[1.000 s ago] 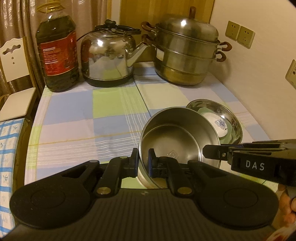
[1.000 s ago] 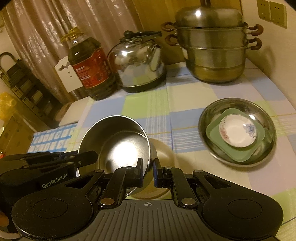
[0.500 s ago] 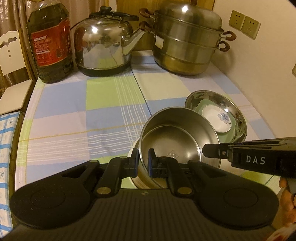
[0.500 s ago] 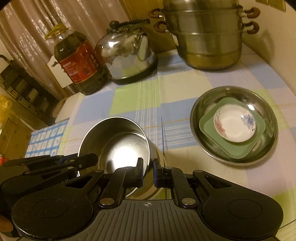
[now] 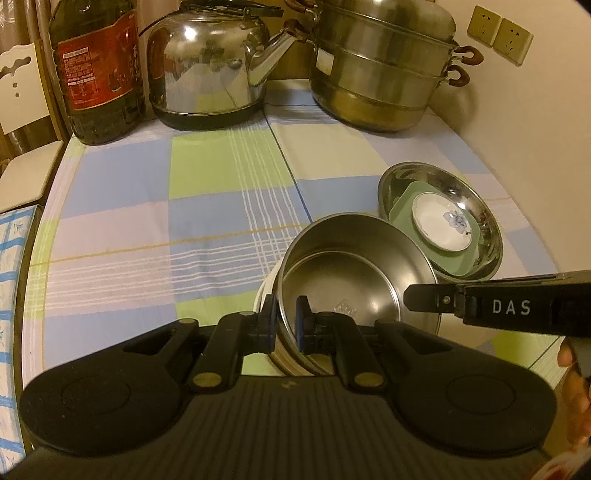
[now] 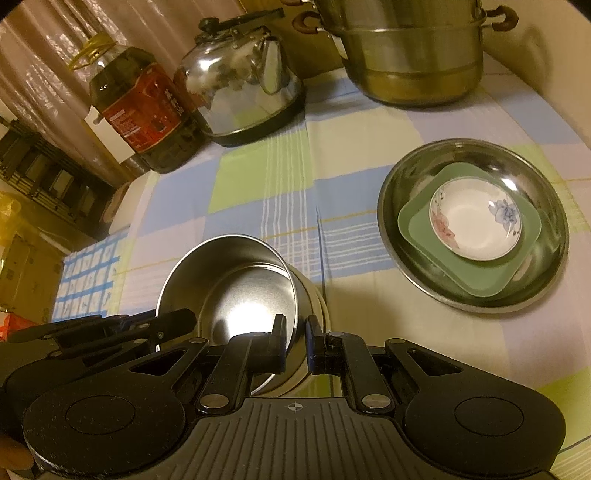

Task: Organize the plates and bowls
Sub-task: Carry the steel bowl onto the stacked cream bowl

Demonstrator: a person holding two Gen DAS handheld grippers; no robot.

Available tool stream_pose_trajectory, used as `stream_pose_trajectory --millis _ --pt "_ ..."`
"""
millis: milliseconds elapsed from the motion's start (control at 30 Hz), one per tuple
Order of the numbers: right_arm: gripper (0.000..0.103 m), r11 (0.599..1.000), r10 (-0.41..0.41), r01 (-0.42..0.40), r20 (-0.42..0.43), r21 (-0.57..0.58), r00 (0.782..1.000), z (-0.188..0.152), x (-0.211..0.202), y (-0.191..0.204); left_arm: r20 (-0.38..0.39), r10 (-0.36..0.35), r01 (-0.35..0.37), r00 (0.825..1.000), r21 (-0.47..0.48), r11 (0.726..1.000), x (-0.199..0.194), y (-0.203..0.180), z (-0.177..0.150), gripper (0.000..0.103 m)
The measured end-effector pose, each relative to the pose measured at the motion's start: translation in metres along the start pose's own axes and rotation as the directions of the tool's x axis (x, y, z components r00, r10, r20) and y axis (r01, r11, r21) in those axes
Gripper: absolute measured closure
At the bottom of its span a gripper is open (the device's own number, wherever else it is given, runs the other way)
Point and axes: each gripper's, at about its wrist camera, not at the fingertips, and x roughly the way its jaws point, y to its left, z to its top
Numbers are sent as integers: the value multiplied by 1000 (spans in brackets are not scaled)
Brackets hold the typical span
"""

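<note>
A deep steel bowl (image 5: 354,273) (image 6: 236,288) is held above the table, with a white dish (image 5: 266,295) showing under its left side. My left gripper (image 5: 286,325) is shut on the bowl's near rim. My right gripper (image 6: 295,343) is shut on the opposite rim and shows in the left wrist view (image 5: 424,297). To the right a wide steel basin (image 6: 476,221) (image 5: 443,218) holds a green square plate (image 6: 469,273) with a white floral saucer (image 6: 476,221) on it.
At the back of the checked tablecloth (image 5: 166,221) stand an oil bottle (image 5: 96,70), a steel kettle (image 5: 210,66) and a stacked steamer pot (image 5: 384,66). A wall with sockets (image 5: 498,33) runs on the right. A white chair (image 5: 22,110) stands left.
Both grippers have moved forward over the table with the steel bowl, nearer the basin. Their grip on the bowl is unchanged.
</note>
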Motion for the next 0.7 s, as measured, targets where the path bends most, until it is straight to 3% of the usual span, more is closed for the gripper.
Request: stream_pose_trajectory --millis 367,700 --pt "93 999 -13 13 -17 33 1000 1 7 -3 8 7 -7 1000 22 1000 3 -1 2 93" --pt "90 997 -73 73 -1 20 997 -2 7 1 0 -15 15 1000 24 1000 3 2 2 90"
